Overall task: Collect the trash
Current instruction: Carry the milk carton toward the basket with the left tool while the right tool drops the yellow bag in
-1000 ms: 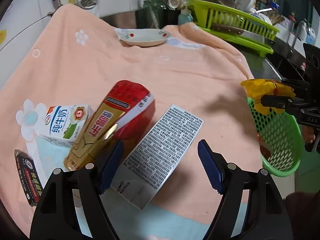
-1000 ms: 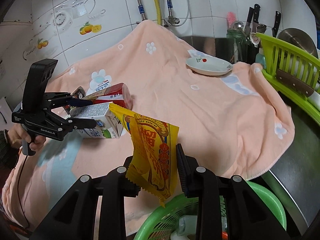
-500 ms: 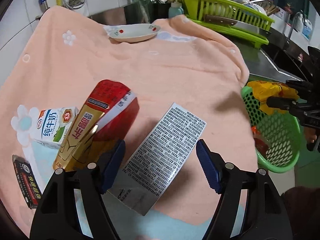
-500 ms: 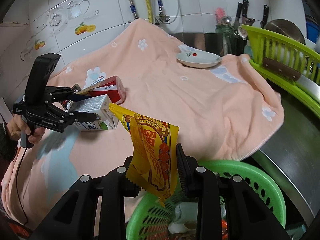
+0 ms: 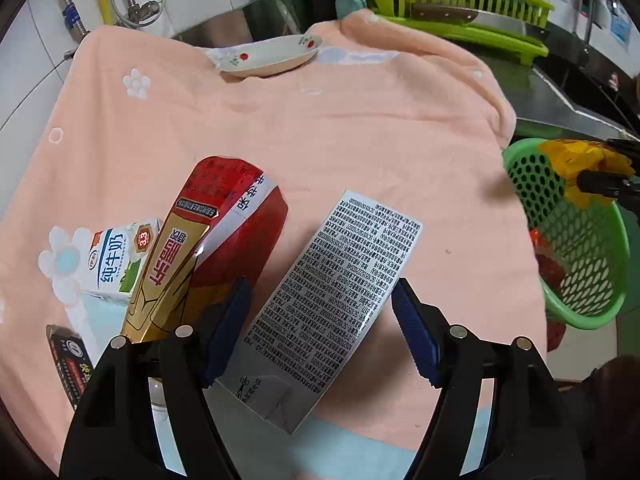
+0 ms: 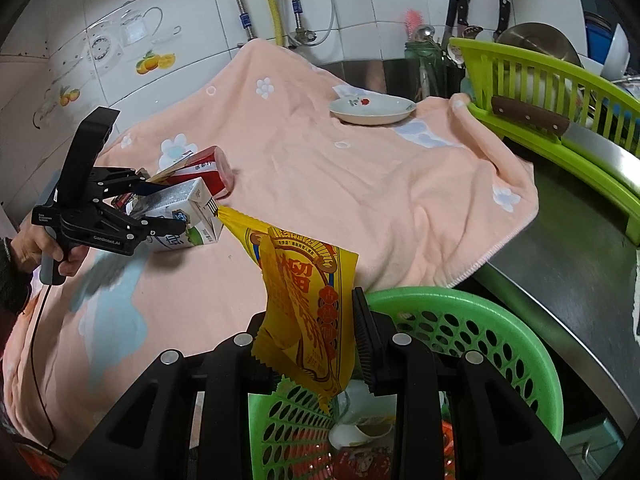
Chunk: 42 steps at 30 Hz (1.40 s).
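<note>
Yellow snack wrapper [image 6: 308, 312]: pinched flat between the fingers of the right gripper [image 6: 312, 344], hanging crumpled. Compared with a second ago, the gripper has carried it from the edge of the towel to directly over the green basket [image 6: 516, 344], whose rim now fills much of the lower right-wrist view; the grip on the wrapper is unchanged. In the left-wrist view the same wrapper [image 5: 580, 168] shows at far right, now above the basket's mouth [image 5: 532, 184] rather than beside it.

Basket contents: a white cup [image 6: 360, 428] and red packaging, partly hidden.

Silver carton [image 5: 328, 312]: lies on the peach towel [image 5: 360, 128], printed side up, between the blue pads of the left gripper [image 5: 320, 320]. Jaws stand wide apart, one pad at each long side; whether either pad touches the carton cannot be told. The gripper has closed in on the carton since the earlier frame, with the jaw gap about the same.

Red and gold box [image 5: 208, 240]: beside the carton, to its left, unmoved.

Small milk carton [image 5: 120, 260]: left of the red box, unmoved.

Dark packet [image 5: 68, 356]: at the towel's left edge.

White dish [image 5: 268, 56]: at the far end of the towel, in place as before.
</note>
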Motion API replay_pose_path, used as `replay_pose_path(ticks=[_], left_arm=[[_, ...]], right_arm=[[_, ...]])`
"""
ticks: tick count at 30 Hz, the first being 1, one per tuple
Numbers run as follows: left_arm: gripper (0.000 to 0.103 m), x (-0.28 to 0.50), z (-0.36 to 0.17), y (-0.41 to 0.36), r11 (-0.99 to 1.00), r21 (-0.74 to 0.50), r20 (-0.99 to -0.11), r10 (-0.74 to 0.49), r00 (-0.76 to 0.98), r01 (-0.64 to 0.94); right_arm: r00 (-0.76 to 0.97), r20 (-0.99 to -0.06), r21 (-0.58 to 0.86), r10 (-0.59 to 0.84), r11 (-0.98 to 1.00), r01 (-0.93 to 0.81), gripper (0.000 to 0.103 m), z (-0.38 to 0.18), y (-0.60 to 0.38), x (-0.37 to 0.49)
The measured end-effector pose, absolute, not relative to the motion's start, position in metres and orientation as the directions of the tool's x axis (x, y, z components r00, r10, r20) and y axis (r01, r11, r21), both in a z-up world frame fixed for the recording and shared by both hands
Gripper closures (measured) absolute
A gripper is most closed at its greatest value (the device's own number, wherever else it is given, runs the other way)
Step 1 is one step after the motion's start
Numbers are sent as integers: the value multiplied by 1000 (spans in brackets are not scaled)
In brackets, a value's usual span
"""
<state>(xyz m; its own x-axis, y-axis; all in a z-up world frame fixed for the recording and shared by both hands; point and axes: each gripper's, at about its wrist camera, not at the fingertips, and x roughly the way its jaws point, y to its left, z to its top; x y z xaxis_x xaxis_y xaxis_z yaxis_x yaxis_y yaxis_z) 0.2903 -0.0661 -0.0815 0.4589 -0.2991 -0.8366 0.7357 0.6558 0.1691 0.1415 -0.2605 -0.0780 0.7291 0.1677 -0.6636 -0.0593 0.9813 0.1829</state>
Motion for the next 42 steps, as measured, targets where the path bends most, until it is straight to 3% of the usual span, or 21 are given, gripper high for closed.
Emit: replay_pose_path(ticks=[6, 8, 10, 11, 23, 42], left_arm=[[34, 294, -81, -68, 680, 171, -845, -271, 461, 713], [42, 297, -78, -67, 712, 155, -850, -257, 459, 685], [60, 299, -75, -62, 742, 106, -856, -271, 441, 662], [62, 300, -75, -60, 762, 89, -860, -266, 435, 642], [64, 268, -64, -56, 815, 8, -832, -315, 456, 579], [64, 190, -28, -126, 726, -93, -766, -490, 417, 681]], right_arm=[[730, -663, 200, 165, 979, -39, 74, -80, -265, 133], [730, -664, 200, 160, 979, -33, 74, -81, -266, 130], [730, -666, 200, 155, 979, -25, 74, -81, -269, 127], [732, -664, 201, 153, 979, -22, 74, -81, -270, 126], [749, -653, 186, 111, 982, 17, 74, -77, -282, 95], [747, -665, 103, -10, 989, 106, 71, -78, -312, 48]])
